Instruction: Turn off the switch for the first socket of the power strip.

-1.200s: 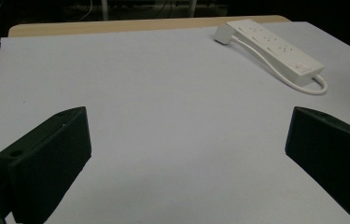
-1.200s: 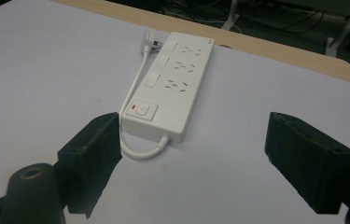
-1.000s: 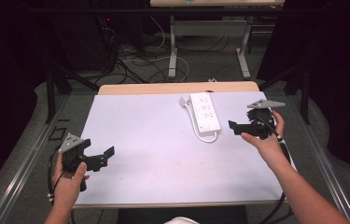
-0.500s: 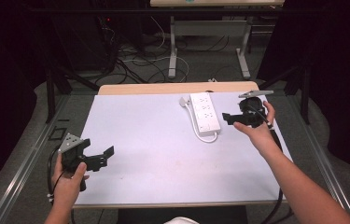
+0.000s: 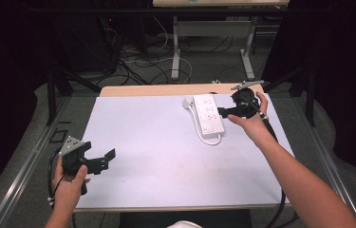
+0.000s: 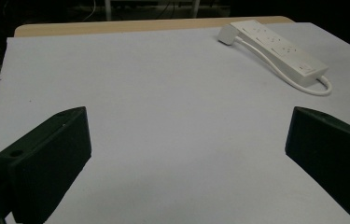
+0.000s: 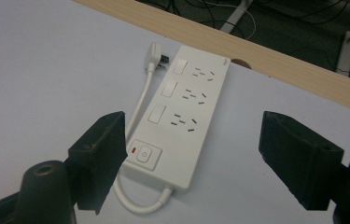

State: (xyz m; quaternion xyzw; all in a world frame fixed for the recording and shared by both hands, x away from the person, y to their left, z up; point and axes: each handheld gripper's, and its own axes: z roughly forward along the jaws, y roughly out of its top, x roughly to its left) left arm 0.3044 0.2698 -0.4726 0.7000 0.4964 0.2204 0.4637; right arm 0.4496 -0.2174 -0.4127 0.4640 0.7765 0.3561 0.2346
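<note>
The right gripper (image 5: 224, 112) is just beside the white power strip (image 5: 208, 114), on its right side, and its two black jaws stand wide apart with nothing between them. From here, things can go wrong. The strip is wide and flat, so if the jaws come down a bit off to one side, one jaw may land on top of the strip and just push it along the smooth white table cover (image 5: 166, 156) away from the hand. The jaws may also press the round power button (image 7: 143, 154) at the near end of the strip, or catch on the white cord (image 7: 137, 109) that runs along the strip's side, so the cord gets tugged and the strip swings round. If the grip is on one end, I think the other end may droop and slip out. The left gripper (image 5: 100, 161) is well apart from the strip, near the front left corner of the cover, open and empty too, so it cannot help hold the strip steady. The power strip is long, white and flat, with three sets of plug holes, three square switches beside them, and a small red mark by the button. Its plug (image 7: 155, 56) lies just beside the far end of the strip, and the cord makes a small loop at the near end.
</note>
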